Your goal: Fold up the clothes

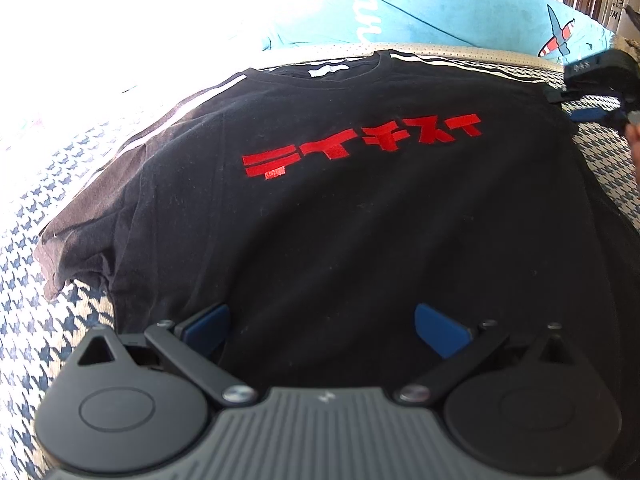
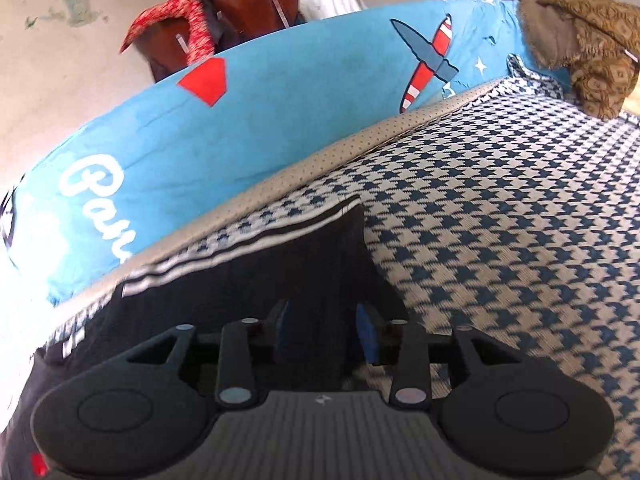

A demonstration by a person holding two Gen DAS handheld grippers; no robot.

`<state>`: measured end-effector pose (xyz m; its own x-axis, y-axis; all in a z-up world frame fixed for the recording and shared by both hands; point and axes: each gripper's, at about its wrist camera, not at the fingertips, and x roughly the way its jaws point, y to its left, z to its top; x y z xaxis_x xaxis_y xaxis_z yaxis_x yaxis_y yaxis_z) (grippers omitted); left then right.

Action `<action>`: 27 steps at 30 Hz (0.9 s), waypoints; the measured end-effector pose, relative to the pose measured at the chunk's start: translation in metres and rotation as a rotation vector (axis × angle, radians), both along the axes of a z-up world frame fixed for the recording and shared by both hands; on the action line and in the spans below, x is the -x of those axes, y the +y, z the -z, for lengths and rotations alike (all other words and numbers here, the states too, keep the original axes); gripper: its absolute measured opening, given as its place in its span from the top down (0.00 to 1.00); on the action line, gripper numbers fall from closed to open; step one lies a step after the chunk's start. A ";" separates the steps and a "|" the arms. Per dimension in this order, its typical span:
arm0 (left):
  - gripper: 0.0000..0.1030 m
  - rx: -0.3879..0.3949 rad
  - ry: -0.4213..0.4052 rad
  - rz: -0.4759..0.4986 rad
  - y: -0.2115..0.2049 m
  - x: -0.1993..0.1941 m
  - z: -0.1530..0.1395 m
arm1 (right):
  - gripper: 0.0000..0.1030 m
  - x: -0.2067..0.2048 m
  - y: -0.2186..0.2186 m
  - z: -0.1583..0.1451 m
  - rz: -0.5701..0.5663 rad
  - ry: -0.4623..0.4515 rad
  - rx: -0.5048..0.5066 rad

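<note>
Houndstooth cover (image 1: 48, 320) carrying black tee (image 1: 340, 220), lying flat. Left gripper (image 1: 322, 326) hovering at tee's hem, jaws spread. Right gripper (image 2: 324, 336) pinching tee's sleeve (image 2: 320, 248).

Bright daylight floods in from the left, blowing out both upper-left areas to white. Fisheye bending curves the edges; the right wrist view is slightly motion-blurred.

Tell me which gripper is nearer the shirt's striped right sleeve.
Right. The right gripper sits over the striped sleeve, fabric between its fingers; the left gripper hovers open over the shirt's bottom hem.
</note>
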<state>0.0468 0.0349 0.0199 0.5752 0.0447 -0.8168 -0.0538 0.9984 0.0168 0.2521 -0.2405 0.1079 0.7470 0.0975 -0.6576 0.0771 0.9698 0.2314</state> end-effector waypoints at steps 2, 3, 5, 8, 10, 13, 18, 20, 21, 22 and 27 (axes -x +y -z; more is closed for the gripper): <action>0.00 -0.006 -0.005 0.005 -0.001 0.001 0.000 | 0.64 0.011 0.001 -0.001 -0.026 0.009 0.022; 0.00 -0.009 -0.007 0.008 -0.001 0.001 0.001 | 0.64 0.017 0.001 -0.002 -0.038 0.015 0.028; 0.00 -0.015 -0.012 0.013 -0.001 0.002 0.001 | 0.64 0.028 0.001 -0.003 -0.058 0.029 0.027; 0.00 -0.018 -0.021 0.015 -0.002 0.003 0.002 | 0.63 0.043 0.001 -0.003 -0.085 0.052 0.017; 0.00 -0.018 -0.027 0.016 -0.002 0.004 0.002 | 0.63 0.055 0.005 -0.003 -0.107 0.063 0.021; 0.00 -0.022 -0.036 0.021 -0.002 0.005 0.003 | 0.63 0.074 0.011 -0.004 -0.141 0.065 0.027; 0.00 -0.017 -0.040 0.024 0.000 0.007 0.004 | 0.63 0.110 0.024 0.000 -0.203 0.074 0.013; 0.00 -0.013 -0.037 0.021 0.000 0.008 0.003 | 0.63 0.123 0.028 0.004 -0.225 0.079 0.014; 0.00 -0.015 -0.036 0.022 0.000 0.010 0.002 | 0.63 0.130 0.030 0.006 -0.236 0.082 0.012; 0.00 -0.018 -0.037 0.023 0.000 0.012 0.002 | 0.63 0.136 0.031 0.008 -0.242 0.087 0.009; 0.00 -0.023 -0.043 0.034 -0.001 0.022 0.000 | 0.63 0.158 0.034 0.019 -0.236 0.103 0.016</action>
<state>0.0245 0.0340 0.0201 0.6110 0.0430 -0.7905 -0.0209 0.9991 0.0382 0.0937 -0.2068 0.0892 0.6335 0.2499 -0.7322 -0.1294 0.9673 0.2182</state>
